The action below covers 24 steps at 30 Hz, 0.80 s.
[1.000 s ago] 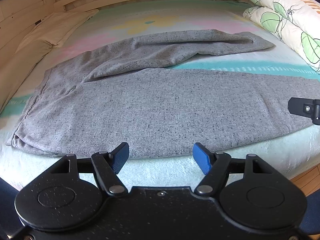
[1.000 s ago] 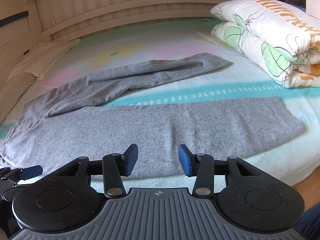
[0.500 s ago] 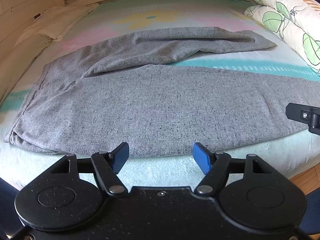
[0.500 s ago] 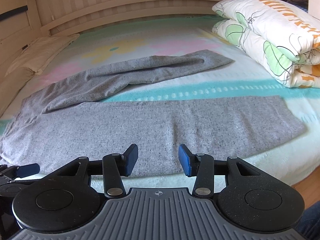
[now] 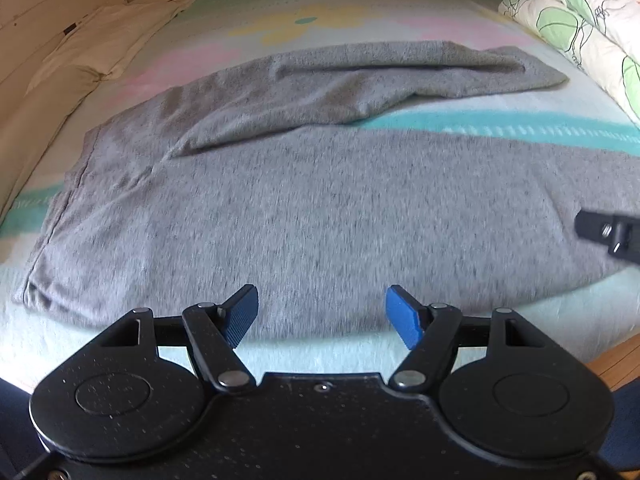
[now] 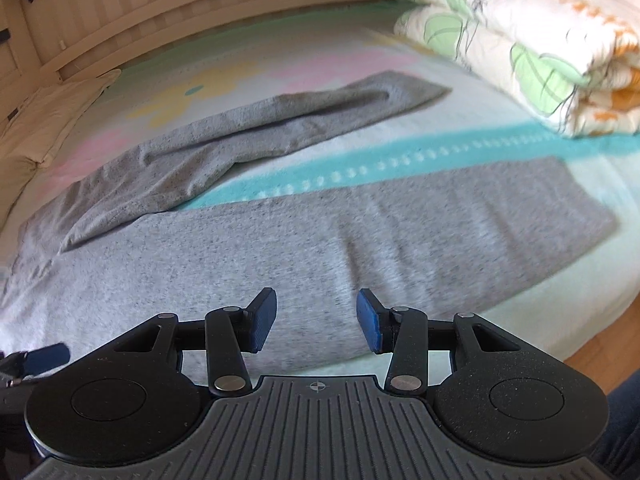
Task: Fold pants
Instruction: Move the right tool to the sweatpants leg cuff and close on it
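Nearest, the left gripper [image 5: 322, 316] and right gripper [image 6: 316, 320] hung wide open and empty over the near leg's front edge. The grey pants [image 5: 320, 208] lay spread on the bed [image 6: 420, 152], 2 legs splayed apart. Best to pinch that near hem cleanly, then carry it over the far leg [image 6: 280, 120].

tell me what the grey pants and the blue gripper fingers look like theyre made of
The pants look like soft knit jersey, maybe cotton sweatpant fabric: heathered grey with dark flecks, matte, lying limp with gentle creases. The fingers of the right gripper look like blue rubber or soft plastic pads, matte with fine ribbing, mounted on black, speckled hard plastic arms. The left gripper looks alike.
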### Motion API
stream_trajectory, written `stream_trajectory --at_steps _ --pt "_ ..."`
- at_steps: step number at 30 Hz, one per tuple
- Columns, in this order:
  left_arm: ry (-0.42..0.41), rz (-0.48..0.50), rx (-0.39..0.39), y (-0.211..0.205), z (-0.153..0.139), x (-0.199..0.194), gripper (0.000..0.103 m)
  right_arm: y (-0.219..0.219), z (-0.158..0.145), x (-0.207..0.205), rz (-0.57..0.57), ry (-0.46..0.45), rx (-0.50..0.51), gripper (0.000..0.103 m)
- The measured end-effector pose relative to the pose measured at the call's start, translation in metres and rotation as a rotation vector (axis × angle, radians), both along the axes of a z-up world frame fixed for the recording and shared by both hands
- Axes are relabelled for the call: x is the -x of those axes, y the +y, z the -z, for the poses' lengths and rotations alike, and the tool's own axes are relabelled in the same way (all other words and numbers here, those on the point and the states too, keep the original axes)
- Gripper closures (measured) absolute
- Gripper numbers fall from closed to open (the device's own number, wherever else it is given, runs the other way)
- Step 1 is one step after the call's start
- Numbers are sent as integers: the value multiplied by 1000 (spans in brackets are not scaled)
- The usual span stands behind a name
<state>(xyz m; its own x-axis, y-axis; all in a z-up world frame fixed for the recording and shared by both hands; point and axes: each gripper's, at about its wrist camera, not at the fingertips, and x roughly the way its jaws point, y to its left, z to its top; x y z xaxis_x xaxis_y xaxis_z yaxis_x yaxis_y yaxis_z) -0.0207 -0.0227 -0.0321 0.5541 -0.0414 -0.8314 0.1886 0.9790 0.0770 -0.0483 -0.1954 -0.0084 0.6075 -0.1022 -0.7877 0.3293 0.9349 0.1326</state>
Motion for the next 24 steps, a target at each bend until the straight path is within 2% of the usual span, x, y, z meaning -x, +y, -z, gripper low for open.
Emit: stream_trajectory --at_steps 3,7,11,16,24 --pt "15 3 20 -1 -8 -16 31 2 0 -9 -16 18 -28 60" --pt "9 17 28 -3 -21 -40 31 9 -6 -21 -68 45 -4 60" --pt "-14 26 6 -2 -32 -68 31 2 -14 -35 -100 87 -73 60" --pt "-50 0 -14 6 -44 -107 31 -19 -24 -60 -75 109 -62 60" --pt "-106 -6 -60 6 -43 -156 31 -69 -45 -122 -2 68 -41 60"
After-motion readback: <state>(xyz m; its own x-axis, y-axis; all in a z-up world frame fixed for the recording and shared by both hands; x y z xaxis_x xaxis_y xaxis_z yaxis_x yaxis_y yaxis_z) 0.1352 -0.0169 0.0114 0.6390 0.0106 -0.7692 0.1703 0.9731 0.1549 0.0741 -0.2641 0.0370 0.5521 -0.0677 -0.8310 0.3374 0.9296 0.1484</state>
